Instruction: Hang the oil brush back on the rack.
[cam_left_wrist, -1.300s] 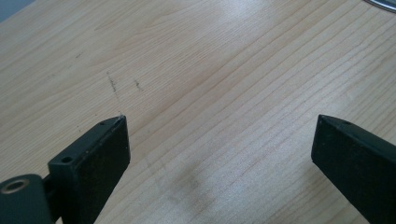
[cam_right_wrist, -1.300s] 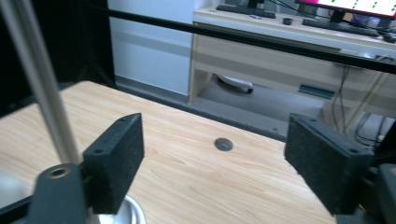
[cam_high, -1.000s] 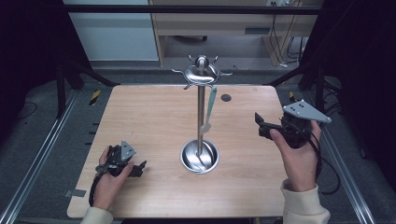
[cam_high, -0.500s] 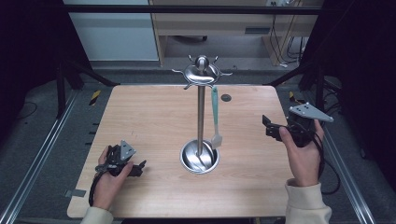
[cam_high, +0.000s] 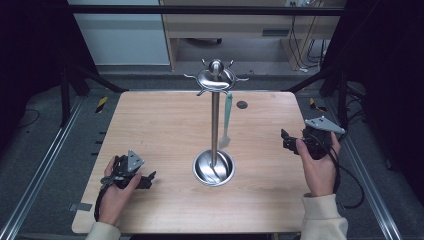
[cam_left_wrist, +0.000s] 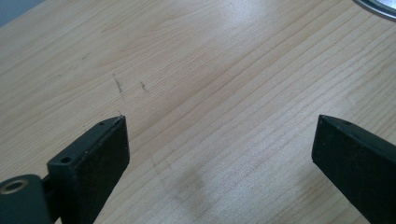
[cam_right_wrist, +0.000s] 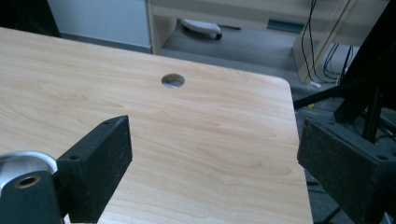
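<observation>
Wood table (cam_high: 165, 125) bare btwn both spread grippers, left gripper (cam_high: 145, 181) & right gripper (cam_high: 286, 141) near edges.

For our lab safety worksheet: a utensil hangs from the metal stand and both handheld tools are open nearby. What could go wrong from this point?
1. The pale green utensil hangs from one hook of the tall chrome stand; a nudge could swing it or drop it.
2. The stand is tall on a small round base; a bump from the right tool might tip it.
3. The left tool rests low on the light wooden table with its jaws apart; sliding it may scratch the surface.
</observation>
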